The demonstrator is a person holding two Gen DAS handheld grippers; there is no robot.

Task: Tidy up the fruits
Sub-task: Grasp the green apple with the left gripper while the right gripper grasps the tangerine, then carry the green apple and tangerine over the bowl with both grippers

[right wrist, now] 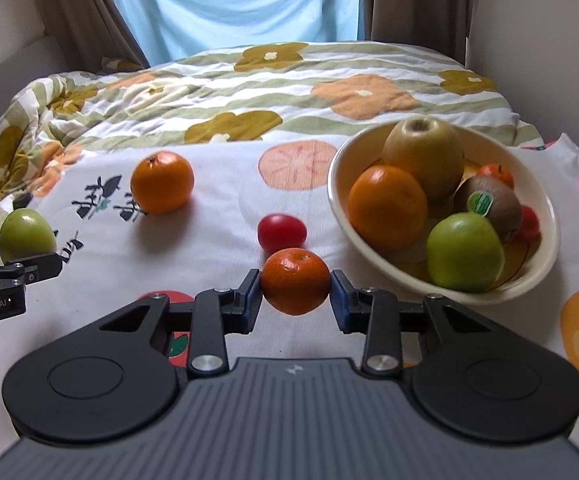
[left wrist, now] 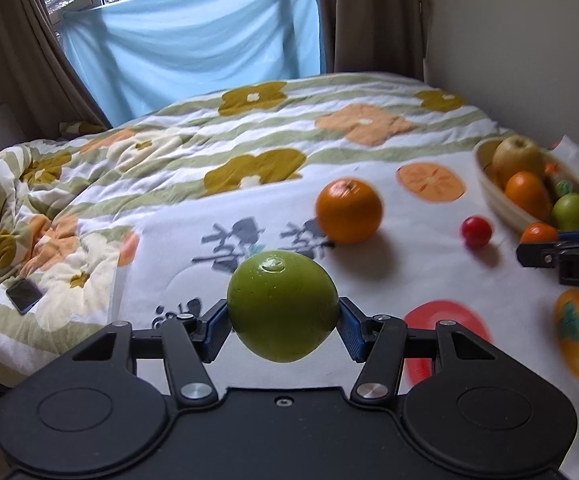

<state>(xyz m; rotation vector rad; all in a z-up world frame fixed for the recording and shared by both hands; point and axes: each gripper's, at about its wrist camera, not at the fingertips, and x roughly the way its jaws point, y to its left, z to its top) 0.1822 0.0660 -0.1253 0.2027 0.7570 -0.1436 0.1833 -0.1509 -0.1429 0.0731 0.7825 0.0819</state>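
Fruit on a white cloth printed with persimmons (right wrist: 225, 184), spread over a flower-patterned quilt (left wrist: 209, 136) on a bed.

Left gripper (left wrist: 283, 326): jaws set fairly wide and clamped on a round green apple (left wrist: 282, 306), one blue pad on each flank, fruit held clear of the cloth.

Right gripper (right wrist: 295, 294): jaws set narrower and closed on a small orange mandarin (right wrist: 295, 280), just in front of the cream oval bowl (right wrist: 339, 200).

Loose on the cloth:
- large round orange (right wrist: 162, 182), well apart from the bowl, towards the left gripper;
- small glossy red fruit (right wrist: 281, 232), between that orange and the bowl, just beyond the held mandarin.

In the bowl: yellow-brown russet apple (right wrist: 423, 154) on top at the back; second orange (right wrist: 387, 208) at the front left; second green apple (right wrist: 465, 250) at the front; brown kiwi with a green sticker (right wrist: 493, 204); a small mandarin (right wrist: 497, 174) and a red fruit (right wrist: 529, 222) partly hidden behind.

Also present: dark phone (left wrist: 23, 295) lying on the quilt at the left; light blue sheet (left wrist: 193, 44) hung over the window between brown curtains (left wrist: 369, 12).
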